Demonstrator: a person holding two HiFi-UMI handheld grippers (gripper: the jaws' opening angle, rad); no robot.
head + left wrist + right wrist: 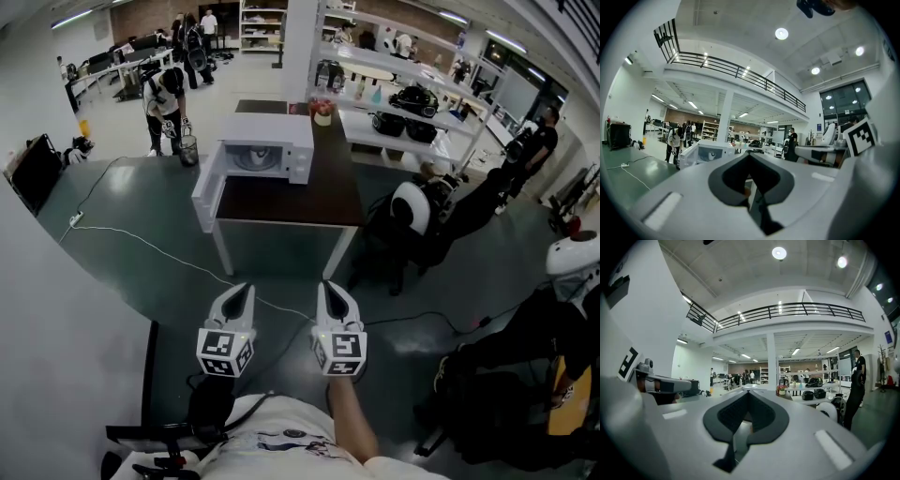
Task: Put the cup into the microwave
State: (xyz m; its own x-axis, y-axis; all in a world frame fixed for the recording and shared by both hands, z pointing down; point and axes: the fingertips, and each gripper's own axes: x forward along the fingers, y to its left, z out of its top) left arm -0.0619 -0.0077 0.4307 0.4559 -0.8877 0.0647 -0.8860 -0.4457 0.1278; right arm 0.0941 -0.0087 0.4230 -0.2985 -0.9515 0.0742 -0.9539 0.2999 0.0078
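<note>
A white microwave [267, 150] stands on the left side of a dark brown table [291, 202], its door [208, 192] swung open toward the left. A pale cup [322, 114] with something red in it sits at the table's far end, right of the microwave. My left gripper [246, 291] and right gripper [328, 288] are side by side close to my body, well short of the table, both shut and holding nothing. The left gripper view looks over the shut left gripper [749, 157] at the microwave [710, 152]. Beyond the shut right gripper [749, 394] the cup [782, 390] shows far off.
A black chair with a white backrest [410, 211] stands at the table's right. White shelves [403, 103] with appliances run behind it. A white cable [141, 244] crosses the green floor on the left. People stand at the back [169, 94] and right [534, 145].
</note>
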